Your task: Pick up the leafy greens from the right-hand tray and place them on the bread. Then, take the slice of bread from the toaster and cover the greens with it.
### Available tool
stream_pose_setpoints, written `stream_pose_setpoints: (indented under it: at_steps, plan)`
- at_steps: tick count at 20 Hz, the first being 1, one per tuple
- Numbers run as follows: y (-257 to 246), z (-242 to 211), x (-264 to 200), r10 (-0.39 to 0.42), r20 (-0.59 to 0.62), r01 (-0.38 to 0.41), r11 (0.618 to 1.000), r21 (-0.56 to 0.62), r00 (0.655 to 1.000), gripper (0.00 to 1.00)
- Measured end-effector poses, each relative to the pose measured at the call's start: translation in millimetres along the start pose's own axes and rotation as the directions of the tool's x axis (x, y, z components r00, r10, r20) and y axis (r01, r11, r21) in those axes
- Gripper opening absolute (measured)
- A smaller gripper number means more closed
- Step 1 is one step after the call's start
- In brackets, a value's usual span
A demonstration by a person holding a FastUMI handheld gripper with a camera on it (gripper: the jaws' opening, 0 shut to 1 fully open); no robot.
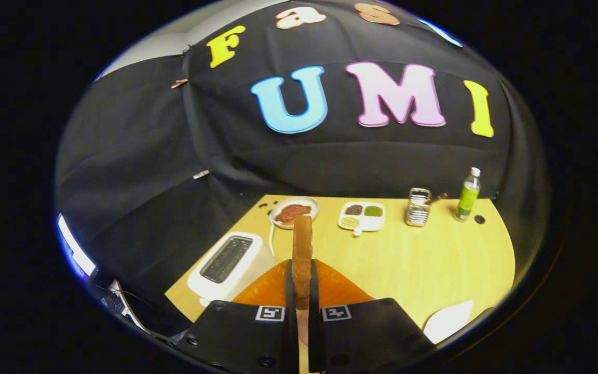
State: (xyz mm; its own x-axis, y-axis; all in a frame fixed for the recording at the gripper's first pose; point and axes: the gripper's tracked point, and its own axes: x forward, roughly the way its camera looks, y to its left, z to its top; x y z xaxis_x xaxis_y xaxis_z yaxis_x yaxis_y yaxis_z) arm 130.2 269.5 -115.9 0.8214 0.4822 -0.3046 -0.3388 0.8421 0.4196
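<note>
tongs [302, 291] clamped on the bread slice [302, 249], held upright above the orange tray [340, 288] right of the toaster [229, 265]; best tip it flat, then lower squarely onto the greens.

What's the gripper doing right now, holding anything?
Gripper: closed on the bread slice, held upright on edge between the jaws, above the orange tray, beside the toaster.

I saw the gripper [302, 291] as two blocky carriages, each bearing a small square black-and-white marker on its top; round screw heads dotted their front faces; two thin flat fingers [289, 291] rose between them.
</note>
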Motion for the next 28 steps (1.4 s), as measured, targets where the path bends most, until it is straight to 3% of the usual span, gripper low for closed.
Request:
stream_pose_setpoints:
  at_steps: [4, 12, 17, 22, 25, 28]
  plan:
    - [-34.7, -42.1, -2.7, -0.057, -0.053, 0.06, 0.996, 0.059, 0.997, 0.11]
    - [-19.2, -119.0, 23.7, 0.028, -0.14, 0.011, 0.963, 0.269, 0.99, 0.11]
    - [-49.0, -152.9, 49.7, -0.031, -0.196, 0.075, 0.972, 0.222, 0.98, 0.11]
    - [-88.4, -181.5, 52.9, -0.127, -0.244, 0.148, 0.987, 0.07, 0.962, 0.12]
    - [-101.6, -192.8, 55.9, -0.173, -0.259, 0.17, 0.985, -0.033, 0.95, 0.21]
    - [-114.2, -192.7, 53.7, -0.22, -0.249, 0.201, 0.974, -0.101, 0.943, 0.49]
